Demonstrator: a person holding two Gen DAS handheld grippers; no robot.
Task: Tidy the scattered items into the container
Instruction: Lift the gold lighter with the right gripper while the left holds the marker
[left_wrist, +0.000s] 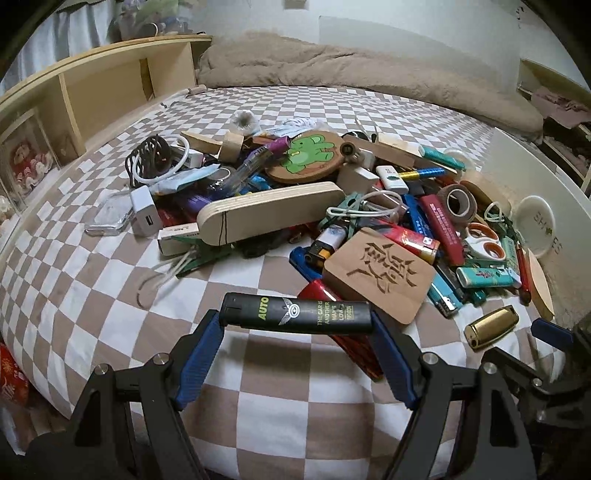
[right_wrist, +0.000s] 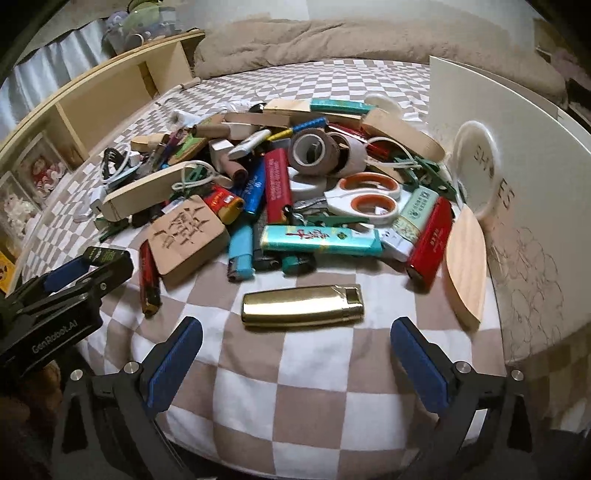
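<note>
My left gripper (left_wrist: 295, 322) is shut on a black lighter (left_wrist: 295, 314) marked AUTO, gripped end to end and held crosswise just above the checked bedspread (left_wrist: 110, 295). In the right wrist view this left gripper (right_wrist: 92, 266) is at the left edge. My right gripper (right_wrist: 295, 328) stands open, and a gold lighter (right_wrist: 303, 304) lies flat on the bedspread just beyond its blue fingertips, untouched. A heap of lighters, tape rolls, cables and wooden pieces (right_wrist: 295, 184) covers the bed behind. The white container (right_wrist: 517, 166) stands at the right.
An engraved wooden tag (right_wrist: 188, 236), orange-handled scissors (right_wrist: 365, 199) and a leaning wooden oval (right_wrist: 465, 273) lie at the heap's near edge. A wooden shelf unit (left_wrist: 110, 85) borders the bed on the left, and a beige blanket (left_wrist: 332, 70) lies across the far end.
</note>
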